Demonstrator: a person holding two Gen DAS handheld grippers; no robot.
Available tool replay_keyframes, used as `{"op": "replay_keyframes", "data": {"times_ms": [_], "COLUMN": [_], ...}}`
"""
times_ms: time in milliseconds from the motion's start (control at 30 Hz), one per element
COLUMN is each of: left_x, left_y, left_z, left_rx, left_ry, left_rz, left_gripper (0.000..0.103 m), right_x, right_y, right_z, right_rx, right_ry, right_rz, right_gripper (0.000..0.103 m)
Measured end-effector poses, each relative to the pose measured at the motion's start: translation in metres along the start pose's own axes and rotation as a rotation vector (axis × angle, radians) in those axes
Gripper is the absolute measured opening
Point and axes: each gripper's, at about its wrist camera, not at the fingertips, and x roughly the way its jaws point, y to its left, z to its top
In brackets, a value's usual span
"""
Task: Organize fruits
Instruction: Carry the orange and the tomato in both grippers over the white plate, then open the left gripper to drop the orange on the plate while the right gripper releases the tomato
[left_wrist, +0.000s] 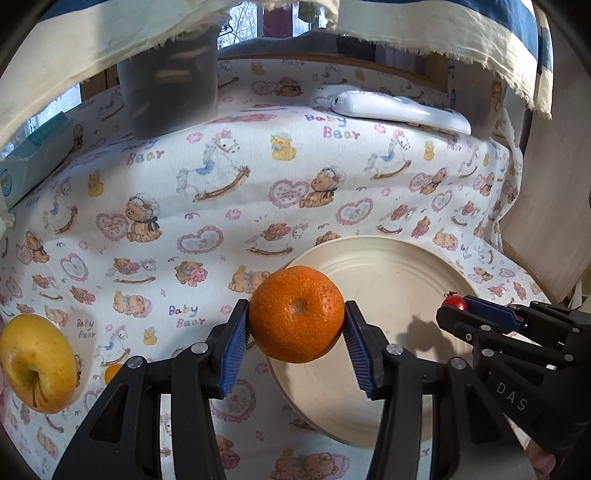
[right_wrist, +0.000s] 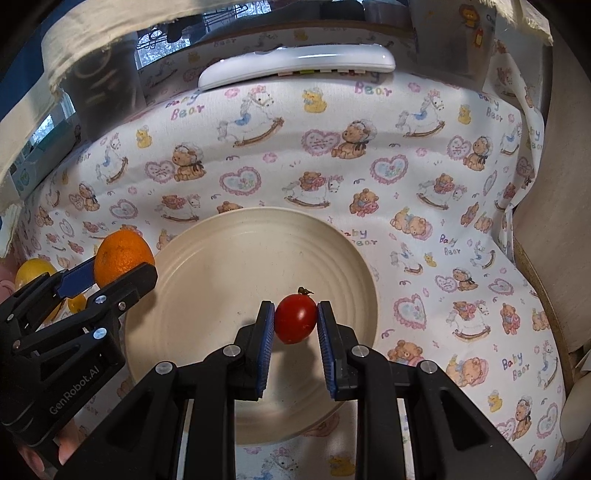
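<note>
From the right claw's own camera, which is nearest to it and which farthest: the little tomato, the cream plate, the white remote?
1. Tomato, pinched between the right gripper's pads.
2. Plate, directly beneath.
3. Remote, at the table's far edge.

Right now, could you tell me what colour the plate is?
The plate is plain cream, clearest in the right wrist view.
</note>
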Motion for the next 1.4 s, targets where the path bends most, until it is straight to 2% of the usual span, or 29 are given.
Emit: {"op": "replay_keyframes", "data": {"times_ms": [567,800,967,1000,1033,1100,1133,1167,1400], "left_x": [0.010,0.001,0.001,0.000,-0.002,-0.006,-0.008,-0.009,-0.021], "left_y": [0.001,-0.006,-0.004,-0.002,-0.001,0.002,0.004,0.004,0.006], "left_z": [-0.003,-0.003,-0.003,-0.002,-0.002,0.000,0.000,0.001,0.006], "left_rx": [0.015,0.056,0.044,0.036,0.028,0.014,0.008,0.002,-0.012], "left_ry": [0.036,-0.012,-0.014,-0.018,-0.023,-0.037,-0.043,-0.047,-0.103], "left_rz": [0.008,0.042,0.051,0.050,0.050,0.053,0.050,0.046,0.052], "left_gripper": [0.049,0.051,0.057,0.062,0.067,0.071,0.074,0.075,0.078], "right_x": [0.008,0.012,0.011,0.011,0.010,0.006,0.004,0.000,-0.023], "right_y": [-0.001,-0.006,-0.010,-0.011,-0.012,-0.012,-0.013,-0.014,-0.015], "right_z": [0.000,0.000,0.002,0.002,0.002,0.002,0.002,0.002,0.004], "right_rx": [0.005,0.018,0.036,0.041,0.050,0.063,0.067,0.064,0.080], "right_ry": [0.040,0.053,0.047,0.048,0.047,0.036,0.024,-0.007,-0.086], "right_rz": [-0.006,-0.004,0.015,0.020,0.031,0.035,0.032,0.023,0.023], "right_gripper": [0.024,0.024,0.025,0.025,0.026,0.039,0.053,0.058,0.058]}}
